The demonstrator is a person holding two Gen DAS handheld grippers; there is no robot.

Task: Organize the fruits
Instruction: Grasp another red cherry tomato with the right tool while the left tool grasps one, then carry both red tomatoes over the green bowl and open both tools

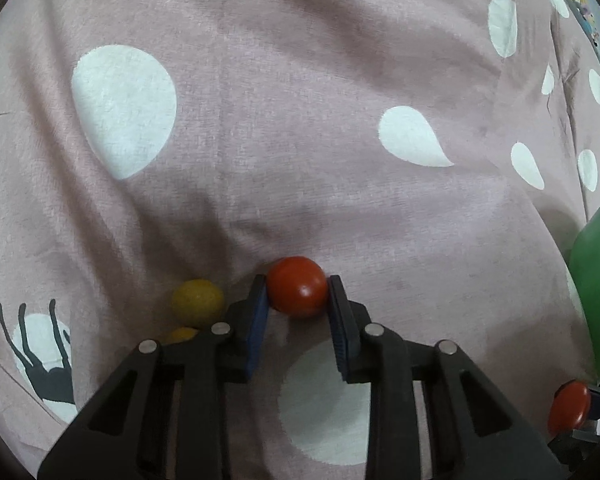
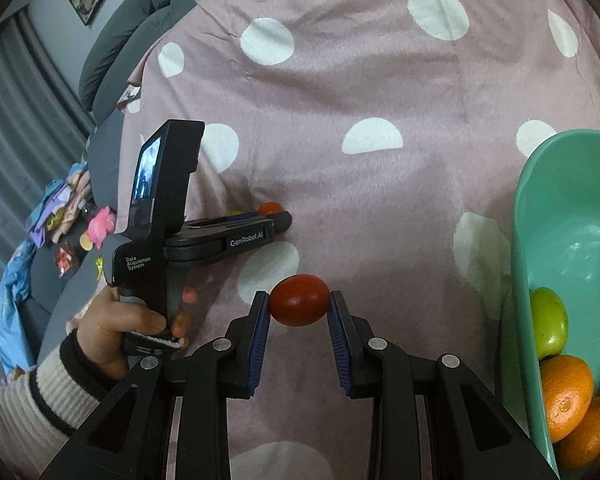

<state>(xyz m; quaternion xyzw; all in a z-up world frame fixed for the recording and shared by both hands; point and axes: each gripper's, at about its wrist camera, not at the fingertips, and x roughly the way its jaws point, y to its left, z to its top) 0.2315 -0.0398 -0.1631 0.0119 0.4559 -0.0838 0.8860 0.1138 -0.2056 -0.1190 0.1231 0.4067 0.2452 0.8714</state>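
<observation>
Two red cherry tomatoes are in my grip at once. My left gripper [image 1: 298, 300] pinches one cherry tomato [image 1: 297, 286] between its blue pads, low against the pink spotted bedspread [image 1: 300, 140]. My right gripper [image 2: 299, 308] pinches the other tomato [image 2: 299, 299], with the green bowl [image 2: 560, 200] at about three o'clock from it.

That bowl already holds a green fruit [image 2: 548, 326] and at least two tangerines [image 2: 566, 396], so a good share of the sorting looks done.

Still loose on the cloth, at about nine o'clock from my left tomato, sit a small yellow fruit [image 1: 197, 300] and what may be a second one [image 1: 182, 335] half hidden behind my finger linkage. By my reckoning, both tomatoes go to the bowl, then these.
</observation>
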